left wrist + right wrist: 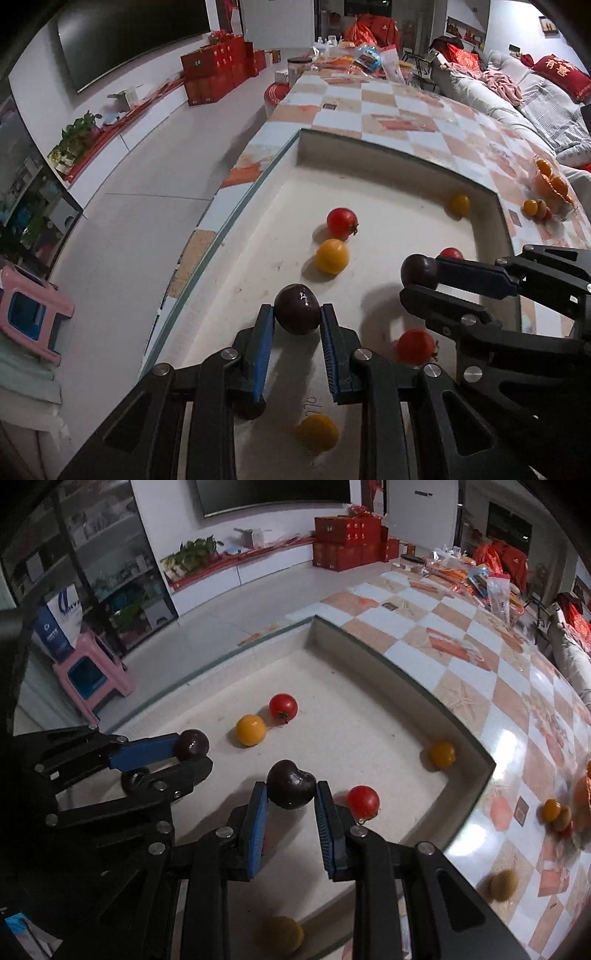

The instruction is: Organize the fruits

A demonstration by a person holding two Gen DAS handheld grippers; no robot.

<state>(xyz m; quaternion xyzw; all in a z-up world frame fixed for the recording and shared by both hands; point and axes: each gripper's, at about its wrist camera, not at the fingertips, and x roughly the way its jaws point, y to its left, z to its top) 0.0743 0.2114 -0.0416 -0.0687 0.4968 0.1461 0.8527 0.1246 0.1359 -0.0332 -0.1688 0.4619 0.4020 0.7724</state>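
A shallow white tray (384, 147) lies on the checked tabletop with red and yellow cherry tomatoes scattered in it. My left gripper (296, 312) is shut on a dark purple fruit (295, 301) above the tray floor. My right gripper (291, 788) is shut on a second dark purple fruit (286, 775). Each gripper also shows in the other's view, the right gripper (421, 277) at the right side and the left gripper (194, 751) at the left. A red tomato (283, 707) and a yellow tomato (251, 730) lie side by side beyond both grippers.
More tomatoes lie in the tray: a yellow one (442, 755) in the far right corner, a red one (363, 801) beside my right fingers, a yellow one (282, 934) near me. A pile of orange fruit (552, 181) lies on the table (461, 657) right of the tray. A pink stool (92, 672) stands on the floor.
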